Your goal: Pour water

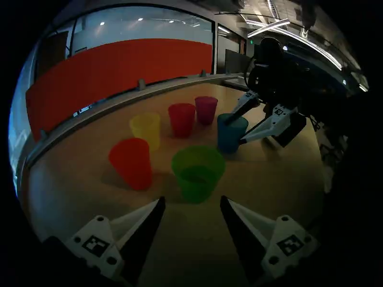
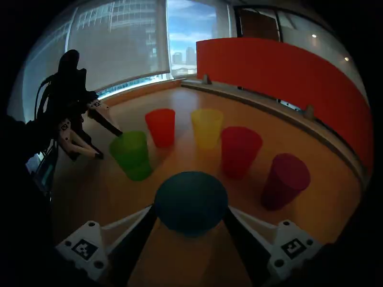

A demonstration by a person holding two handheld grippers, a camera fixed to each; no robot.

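Several plastic cups stand on a wooden table (image 1: 268, 191). A green cup (image 1: 198, 172) stands upright just ahead of my left gripper (image 1: 191, 203), which is open with its fingertips short of the cup. From the right gripper view, the left gripper (image 2: 110, 143) sits just left of the green cup (image 2: 131, 155). A blue cup (image 2: 191, 203) stands on the table between the fingers of my right gripper (image 2: 190, 206), and both fingers lie against its sides. The left gripper view shows that right gripper (image 1: 234, 132) straddling the blue cup (image 1: 229, 143). I see no water.
Behind the green cup stand an orange cup (image 1: 131, 162), a yellow cup (image 1: 146, 129), a red cup (image 1: 182, 119) and a magenta cup (image 1: 206, 109). A red partition (image 1: 119, 71) runs along the table's far edge. A dark-clothed person (image 1: 282, 71) holds the right gripper.
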